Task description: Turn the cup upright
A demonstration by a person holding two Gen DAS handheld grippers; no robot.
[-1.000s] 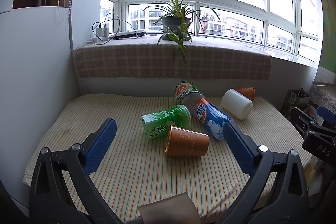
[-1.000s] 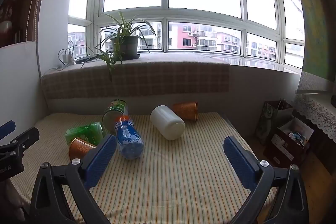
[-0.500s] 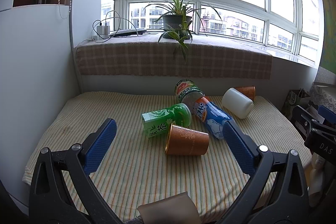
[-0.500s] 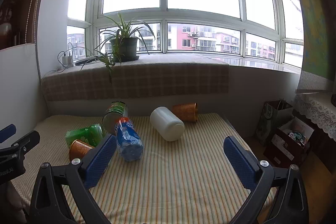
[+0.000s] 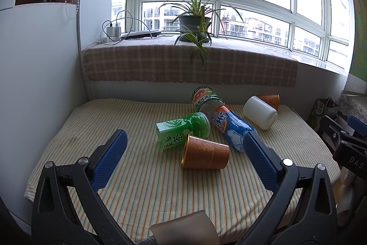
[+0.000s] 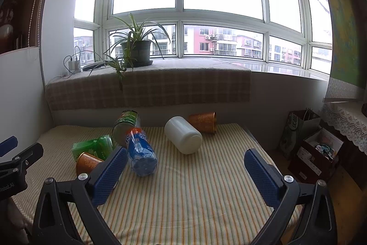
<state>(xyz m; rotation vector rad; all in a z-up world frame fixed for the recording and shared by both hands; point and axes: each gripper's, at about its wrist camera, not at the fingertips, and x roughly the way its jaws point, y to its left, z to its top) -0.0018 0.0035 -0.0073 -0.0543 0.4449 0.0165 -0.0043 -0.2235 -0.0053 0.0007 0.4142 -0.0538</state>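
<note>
The near copper cup (image 5: 204, 155) lies on its side on the striped cloth of the table (image 5: 96, 125), toward the middle, nearer the front edge than the rest of the clutter. Its open rim faces the left edge; its closed base faces the right edge. It touches the green tea carton (image 5: 170, 133) behind it and lies just beside the blue bottle (image 5: 232, 128).

A second copper cup (image 6: 203, 122) lies on its side at the back edge, behind the white jar (image 6: 183, 135).

Left gripper (image 5: 183, 161): jaws wide open, nothing held, cup between and ahead of the pads. Right gripper (image 6: 185, 172): jaws wide open, nothing held, pointed at bare cloth near the front edge.

Handling, judged from appearance — the cup looks thin-walled, light and smooth:
- It is likely to roll or skid on the cloth under a side push.
- A hard squeeze near the open rim may deform it.
- Preferred hold: across the body toward the stiffer base end, then pivot rim-up.
- Approach clear of the carton to avoid dragging it.
</note>
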